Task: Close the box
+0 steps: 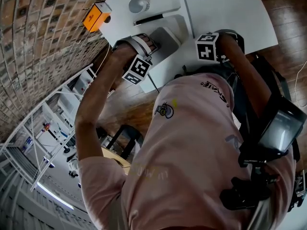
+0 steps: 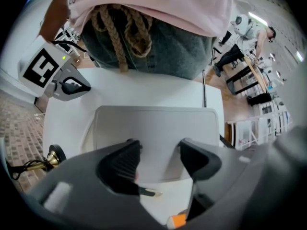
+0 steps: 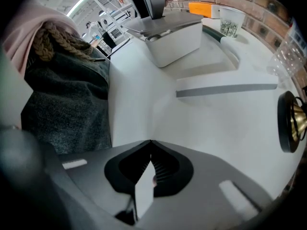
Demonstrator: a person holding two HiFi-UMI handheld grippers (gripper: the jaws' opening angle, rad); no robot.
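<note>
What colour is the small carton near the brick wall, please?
The carton is orange; head view shows it best.

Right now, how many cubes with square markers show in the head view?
2. One marker cube is at left, beside the white box; the other is farther right. None looks hidden.

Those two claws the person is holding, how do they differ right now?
The left claw has its jaws apart, while the right claw has its jaws closed together. The left claw is above the pale box lid; the right claw is above bare white table, away from the box. Both are dark and clamp nothing.
</note>
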